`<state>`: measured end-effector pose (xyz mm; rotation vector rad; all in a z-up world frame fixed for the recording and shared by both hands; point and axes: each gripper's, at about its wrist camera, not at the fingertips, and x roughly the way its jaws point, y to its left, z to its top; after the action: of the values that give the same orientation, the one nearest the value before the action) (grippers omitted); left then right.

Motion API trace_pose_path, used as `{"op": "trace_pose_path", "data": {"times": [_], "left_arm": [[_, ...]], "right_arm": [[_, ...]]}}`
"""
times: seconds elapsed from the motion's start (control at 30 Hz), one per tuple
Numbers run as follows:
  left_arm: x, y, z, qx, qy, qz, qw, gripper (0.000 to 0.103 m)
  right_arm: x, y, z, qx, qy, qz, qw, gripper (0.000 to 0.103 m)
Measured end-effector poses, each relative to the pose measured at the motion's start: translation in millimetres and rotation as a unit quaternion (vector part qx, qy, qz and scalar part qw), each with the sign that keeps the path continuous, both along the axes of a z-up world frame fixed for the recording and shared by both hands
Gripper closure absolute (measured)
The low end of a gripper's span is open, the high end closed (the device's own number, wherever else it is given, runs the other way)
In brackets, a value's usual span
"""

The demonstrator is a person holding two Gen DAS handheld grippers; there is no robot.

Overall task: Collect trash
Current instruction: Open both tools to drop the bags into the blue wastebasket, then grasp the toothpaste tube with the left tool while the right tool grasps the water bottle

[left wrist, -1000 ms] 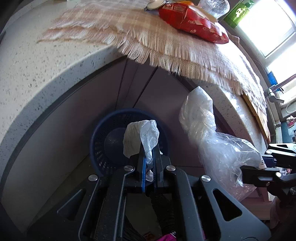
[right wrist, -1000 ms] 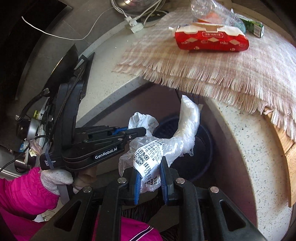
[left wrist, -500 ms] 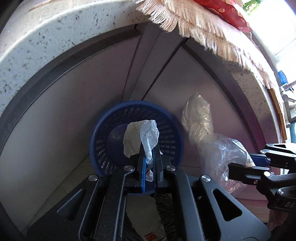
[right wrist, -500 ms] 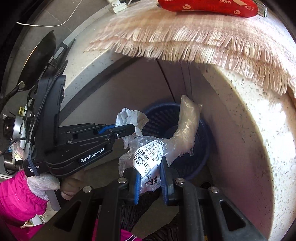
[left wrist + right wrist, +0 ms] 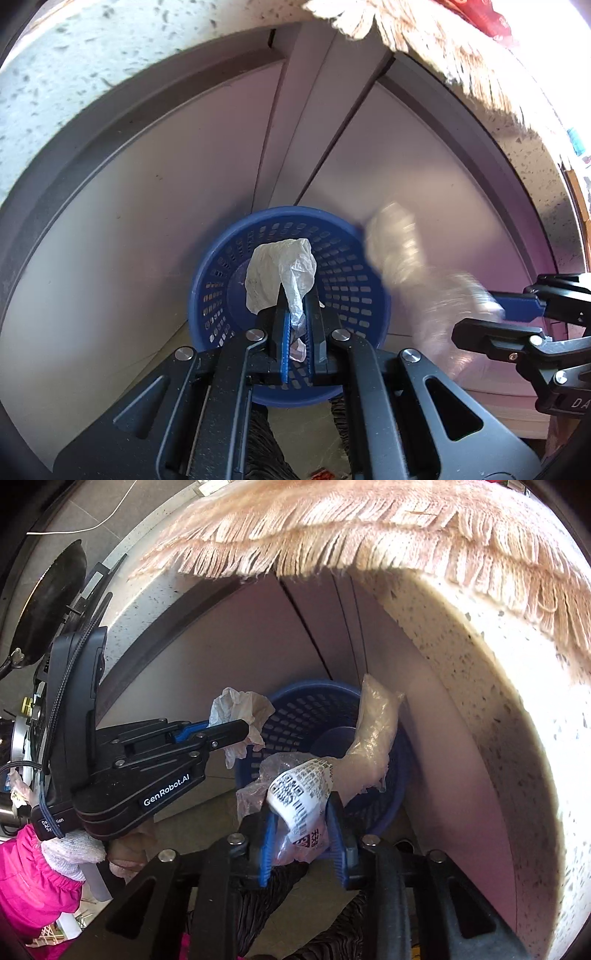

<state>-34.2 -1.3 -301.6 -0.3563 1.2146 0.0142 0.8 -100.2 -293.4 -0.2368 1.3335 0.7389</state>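
Observation:
A blue mesh basket (image 5: 351, 295) stands on the floor against the cabinet front. My left gripper (image 5: 297, 295) is shut on a crumpled white wrapper (image 5: 280, 273) right above the basket's mouth. In the right wrist view that left gripper (image 5: 240, 731) and the wrapper (image 5: 240, 705) hang over the near left rim of the basket (image 5: 306, 709). My right gripper (image 5: 301, 805) is opening; a clear plastic bag (image 5: 373, 738) with a printed label still lies loosely between its jaws and reaches over the basket. From the left wrist the bag (image 5: 399, 251) looks blurred beside the right gripper (image 5: 480, 319).
A speckled stone counter edge (image 5: 480, 664) overhangs the basket, with a fringed checked cloth (image 5: 332, 524) draped over it and a red packet (image 5: 491, 18) on top. Grey cabinet doors (image 5: 147, 221) stand behind. A pink sleeve (image 5: 33, 886) and a white glove (image 5: 70, 849) hold the left gripper.
Both grippers have sunk below the counter top, closer to the basket. The right jaws have widened around the plastic bag, which now blurs. The left grip on the wrapper is unchanged.

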Motion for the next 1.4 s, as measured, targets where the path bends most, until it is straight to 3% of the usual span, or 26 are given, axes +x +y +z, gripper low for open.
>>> {"op": "trace_pose_path", "data": {"times": [0.1, 0.17, 0.27, 0.87, 1.0, 1.1, 1.4], "left_arm": [[1.4, -6.3, -1.6, 0.006, 0.004, -0.006, 1.0, 0.088], [1.2, -10.1, -0.3, 0.011, -0.001, -0.006, 0.9999, 0.069], [1.5, -11.2, 2.4, 0.018, -0.006, -0.001, 0.9998, 0.05], [5.6, 5.7, 12.2, 0.029, -0.009, -0.006, 0.9995, 0.05], [0.6, 11.5, 24.8, 0.031, -0.02, -0.003, 0.9993, 0.05], [-3.8, 18.4, 37.9, 0.031, -0.031, -0.001, 0.9991, 0.05], [-0.1, 36.8, 88.0, 0.044, -0.081, 0.004, 0.9957, 0.05]], "right_arm": [[0.9, -1.0, -0.9, -0.001, 0.001, -0.004, 1.0, 0.07], [1.9, 1.3, -1.3, 0.0, 0.002, -0.006, 1.0, 0.069], [2.8, 3.6, -0.4, 0.0, 0.0, -0.007, 1.0, 0.064], [4.6, -10.7, 24.7, 0.015, -0.011, -0.004, 1.0, 0.047], [1.0, -15.1, 38.5, 0.022, -0.012, 0.004, 1.0, 0.044], [-0.9, -17.7, 53.4, 0.034, -0.015, 0.011, 0.999, 0.034], [-1.7, -30.4, 104.2, 0.082, -0.022, 0.017, 0.996, 0.034]]}}
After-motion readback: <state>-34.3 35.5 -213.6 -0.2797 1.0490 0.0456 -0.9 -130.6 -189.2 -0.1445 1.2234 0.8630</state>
